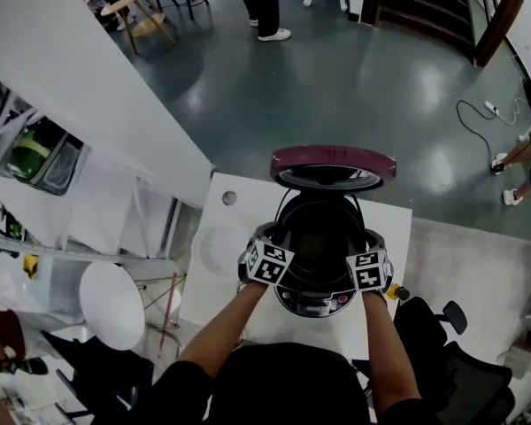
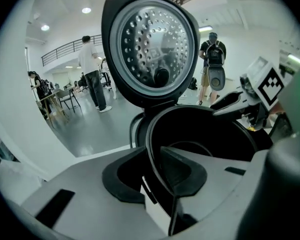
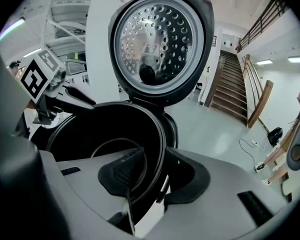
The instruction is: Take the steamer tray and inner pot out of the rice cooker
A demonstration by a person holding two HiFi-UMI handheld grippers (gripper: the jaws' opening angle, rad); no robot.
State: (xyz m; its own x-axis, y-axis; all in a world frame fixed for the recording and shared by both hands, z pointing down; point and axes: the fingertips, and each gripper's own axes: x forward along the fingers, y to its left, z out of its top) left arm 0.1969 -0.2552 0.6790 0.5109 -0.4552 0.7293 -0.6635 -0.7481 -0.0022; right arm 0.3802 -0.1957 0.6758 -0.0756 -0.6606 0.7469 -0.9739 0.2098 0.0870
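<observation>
Inner pot (image 1: 323,237), round, black, matte, is seated in the rice cooker (image 1: 314,301) on the white surface (image 1: 257,211). Its thin rim is clamped by the left gripper (image 2: 157,176) on one side and the right gripper (image 3: 152,176) on the opposite side, one dark padded jaw inside the pot and one outside. The lid (image 3: 157,39) is stood open: maroon top, shiny perforated metal plate inside, stamped mark too blurred to be read. Black-and-white square markers are carried on both grippers.
</observation>
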